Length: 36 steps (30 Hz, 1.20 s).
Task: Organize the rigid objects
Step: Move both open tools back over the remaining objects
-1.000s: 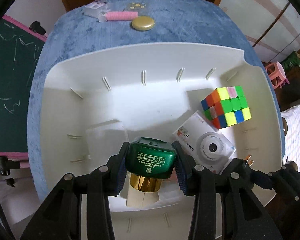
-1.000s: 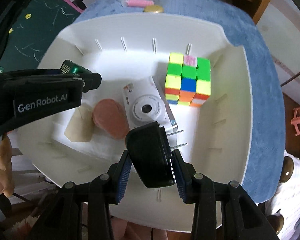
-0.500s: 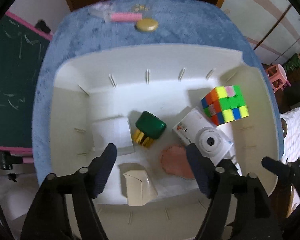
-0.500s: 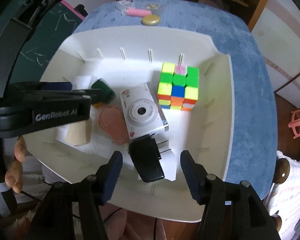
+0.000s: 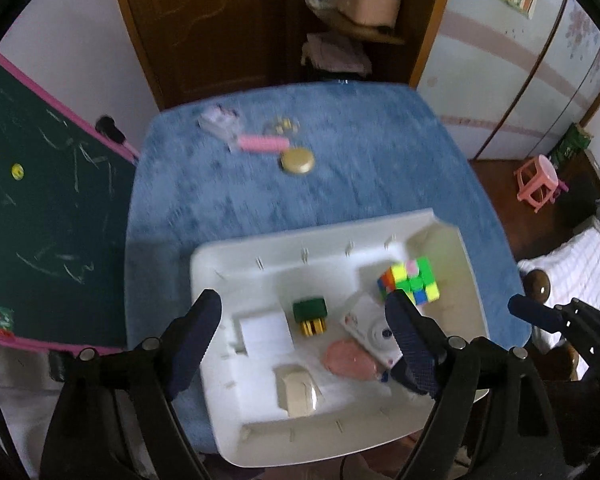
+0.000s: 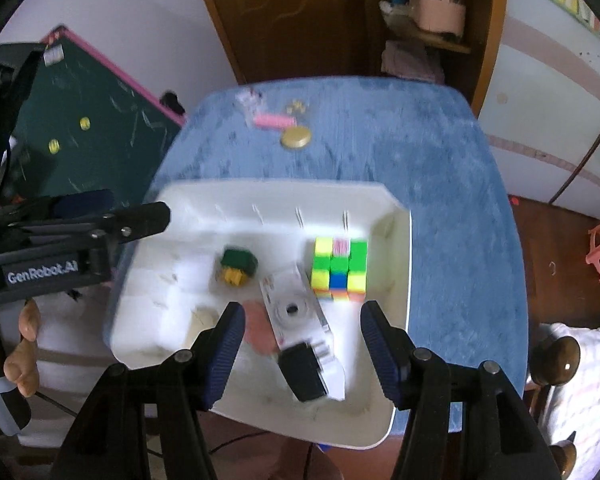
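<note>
Grippers hang above a white tray (image 5: 474,280) that sits on a blue-covered table (image 5: 340,168). The left gripper (image 5: 304,344) has its jaws spread wide, having just been opening, with nothing between the pads; below it, a green-capped jar (image 5: 309,311) lies on its side on the tray floor, clear of the fingers. The right gripper (image 6: 302,348) also stands apart (its jaws opened a moment ago and then held), and a black plug adapter (image 6: 303,372) lies in the tray beneath the gap, not pinched by either pad.

Beside the adapter rests a white toy camera (image 6: 294,310), lens up, and just past it a colourful puzzle cube (image 6: 340,270) stands near the tray's far right corner. A pink oval piece (image 5: 350,360) lies touching the camera's left side, and a cream-coloured object (image 5: 300,394) sits near the tray's front wall; the picture is too blurred to tell what it is.

Beyond the tray, on the cloth, lie a gold round lid (image 5: 297,161) and a pink stick (image 5: 262,144), close together. A green chalkboard (image 5: 40,208) leans at the table's left.
</note>
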Available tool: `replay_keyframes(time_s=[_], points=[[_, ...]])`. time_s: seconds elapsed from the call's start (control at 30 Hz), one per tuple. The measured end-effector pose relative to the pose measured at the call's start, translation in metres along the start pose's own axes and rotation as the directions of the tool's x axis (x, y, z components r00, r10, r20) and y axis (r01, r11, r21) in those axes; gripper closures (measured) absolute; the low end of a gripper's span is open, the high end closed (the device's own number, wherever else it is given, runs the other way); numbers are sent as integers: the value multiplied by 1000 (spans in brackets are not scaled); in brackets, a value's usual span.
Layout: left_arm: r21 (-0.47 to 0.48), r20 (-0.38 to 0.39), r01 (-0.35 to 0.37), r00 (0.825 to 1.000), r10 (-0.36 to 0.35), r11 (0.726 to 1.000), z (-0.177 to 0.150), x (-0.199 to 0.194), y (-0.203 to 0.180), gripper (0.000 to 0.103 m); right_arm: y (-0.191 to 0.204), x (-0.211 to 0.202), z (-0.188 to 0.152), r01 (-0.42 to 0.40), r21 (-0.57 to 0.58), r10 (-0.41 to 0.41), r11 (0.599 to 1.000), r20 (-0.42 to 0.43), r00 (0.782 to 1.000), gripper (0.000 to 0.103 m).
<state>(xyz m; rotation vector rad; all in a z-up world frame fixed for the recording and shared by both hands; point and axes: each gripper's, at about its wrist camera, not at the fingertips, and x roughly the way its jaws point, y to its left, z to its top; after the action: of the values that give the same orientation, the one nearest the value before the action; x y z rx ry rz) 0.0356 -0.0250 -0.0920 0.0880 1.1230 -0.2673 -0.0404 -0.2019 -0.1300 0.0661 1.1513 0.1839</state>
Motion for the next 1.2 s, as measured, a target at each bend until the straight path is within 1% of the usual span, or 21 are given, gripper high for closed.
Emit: replay_keyframes(time_s=[0.13, 0.37, 0.6, 0.73, 0.8, 0.9, 0.97, 1.07, 1.1, 1.2], points=[[1, 31, -4, 1000, 4, 1000, 30, -18, 12, 17, 0, -15, 22, -9, 11, 8, 1000, 38, 999, 42], [-13, 76, -12, 997, 13, 1000, 81, -36, 34, 13, 3, -37, 67, 17, -11, -16, 1000, 96, 995, 42], [-12, 113, -43, 993, 44, 999, 129, -43, 52, 13, 7, -47, 117, 46, -41, -40, 998, 137, 990, 42], [-28, 119, -55, 991, 58, 998, 161, -35, 67, 13, 11, -48, 151, 67, -70, -55, 995, 159, 986, 41], [-41, 107, -68, 992, 72, 997, 179, -22, 77, 13, 13, -46, 169, 82, -82, -67, 993, 173, 983, 34], [-69, 64, -64, 996, 69, 996, 202, 5, 91, 13, 16, -38, 197, 94, -98, -75, 991, 185, 980, 33], [-98, 22, -64, 998, 67, 993, 218, 34, 102, 13, 18, -26, 218, 107, -109, -87, 988, 180, 980, 33], [-144, -27, -62, 998, 59, 988, 237, 75, 117, 13, 18, 3, 243, 107, -113, -90, 988, 146, 985, 33], [-164, -47, -62, 997, 55, 985, 244, 95, 123, 13, 18, 13, 250, 104, -110, -90, 988, 131, 987, 33], [-196, -92, -76, 994, 59, 978, 255, 141, 136, 13, 17, 55, 267, 90, -103, -83, 991, 72, 994, 33]])
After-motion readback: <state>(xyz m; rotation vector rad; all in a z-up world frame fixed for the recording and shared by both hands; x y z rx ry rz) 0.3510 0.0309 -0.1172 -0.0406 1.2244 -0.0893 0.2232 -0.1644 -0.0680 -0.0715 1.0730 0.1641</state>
